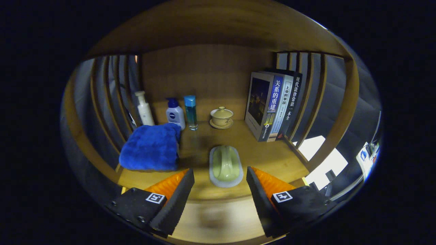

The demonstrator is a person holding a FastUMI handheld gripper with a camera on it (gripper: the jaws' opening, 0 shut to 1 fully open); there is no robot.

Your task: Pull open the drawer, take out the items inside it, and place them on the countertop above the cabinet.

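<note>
My gripper is open, its fingers spread wide with nothing pressed between them. Just ahead of the fingertips, centred in the gap, a pale green oval brush-like item with a handle lies on the wooden countertop. Beyond the left finger a folded blue towel rests on the same surface. Below the fingers a lighter wooden edge runs across, blurred.
At the back stand a white pump bottle, a white bottle with a blue cap, a slim blue bottle and a lidded tea bowl on a saucer. Upright books stand at the right. Wooden slats wall both sides.
</note>
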